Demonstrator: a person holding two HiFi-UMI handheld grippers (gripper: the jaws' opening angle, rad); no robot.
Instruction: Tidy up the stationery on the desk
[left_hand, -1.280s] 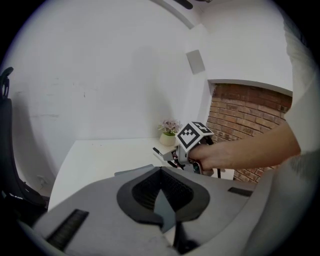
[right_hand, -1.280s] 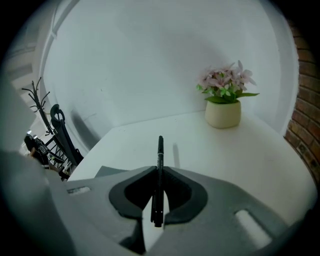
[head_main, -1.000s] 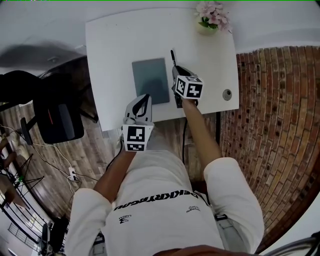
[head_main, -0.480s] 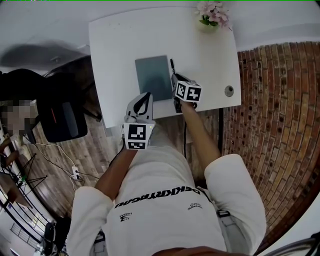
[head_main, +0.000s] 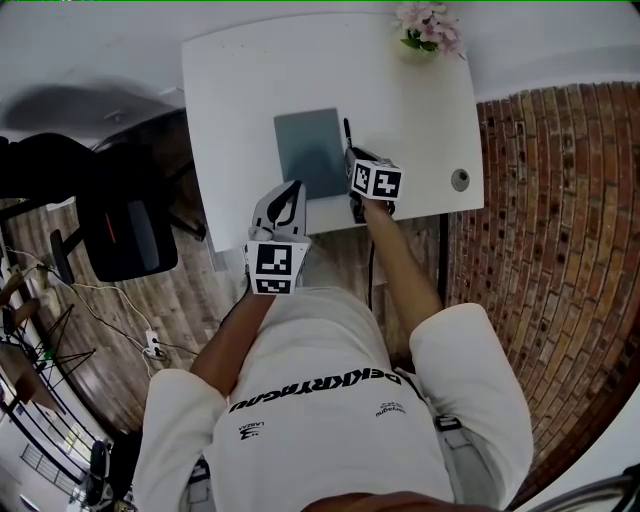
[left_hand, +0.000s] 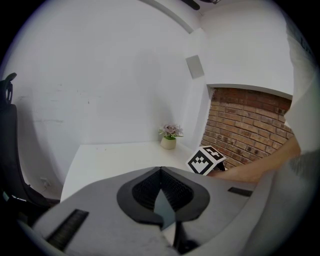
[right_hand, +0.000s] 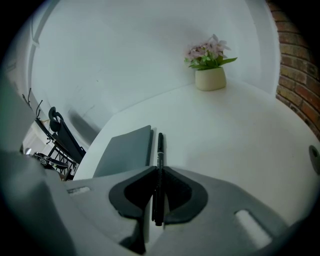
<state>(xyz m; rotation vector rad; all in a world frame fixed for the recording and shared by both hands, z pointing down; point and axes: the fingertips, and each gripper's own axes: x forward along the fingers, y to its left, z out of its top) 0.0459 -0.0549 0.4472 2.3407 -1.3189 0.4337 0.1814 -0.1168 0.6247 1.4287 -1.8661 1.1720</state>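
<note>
White was the desk (head_main: 240, 90) in the head view, and on it lay a grey notebook (head_main: 311, 152) with a black pen (head_main: 346, 132) just beside its right edge, parallel to it. The right gripper (head_main: 353, 160) reached over the near end of this pen. The left gripper (head_main: 293, 190) hung at the near edge of the desk, close to the notebook's near left corner. A small flower pot (head_main: 424, 40) stood at the far right corner, well apart from the stationery.

In the left gripper view, the jaws of the left gripper (left_hand: 161, 171) were pressed together at their tips, with nothing between them. The desk (left_hand: 110, 157) and the flower pot (left_hand: 169, 142) showed beyond.

In the right gripper view, the right gripper (right_hand: 158, 172) pinched the pen (right_hand: 159, 150) by its near part, and the pen pointed away along the notebook (right_hand: 125, 152), near its edge. Whether the pen's far end rested on the desk (right_hand: 240, 130) could not be told.

The step in hand seemed to be the laying of the pen next to the notebook. The next move probably called for lowering the pen flat, then spreading the jaws gently and lifting straight away, so that the round pen would not roll.
</note>
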